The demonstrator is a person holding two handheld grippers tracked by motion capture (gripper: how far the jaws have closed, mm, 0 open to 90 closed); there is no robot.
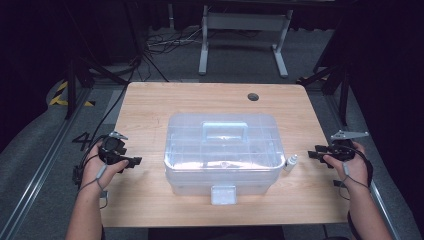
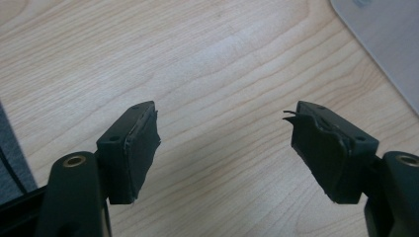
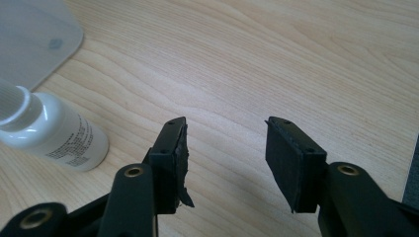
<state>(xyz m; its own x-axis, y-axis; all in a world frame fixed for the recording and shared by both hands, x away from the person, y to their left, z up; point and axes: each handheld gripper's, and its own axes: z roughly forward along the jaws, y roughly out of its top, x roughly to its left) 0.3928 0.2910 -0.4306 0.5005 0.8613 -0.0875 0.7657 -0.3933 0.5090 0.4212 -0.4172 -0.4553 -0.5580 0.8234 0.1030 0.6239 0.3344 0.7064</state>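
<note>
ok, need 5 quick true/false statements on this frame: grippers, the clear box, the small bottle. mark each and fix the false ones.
1. The left gripper has its jaws apart with nothing between them. True.
2. The right gripper is clamped on the small white bottle. False: its jaws are open and empty, and the bottle lies on the table beside them.
3. The clear plastic box sits closed in the middle of the wooden table, handle on top. True.
4. The bottle is on the left side of the box. False: it is at the box's right side, nearer the right gripper.
5. The bottle stands on the box lid. False: it is on the tabletop next to the box.
</note>
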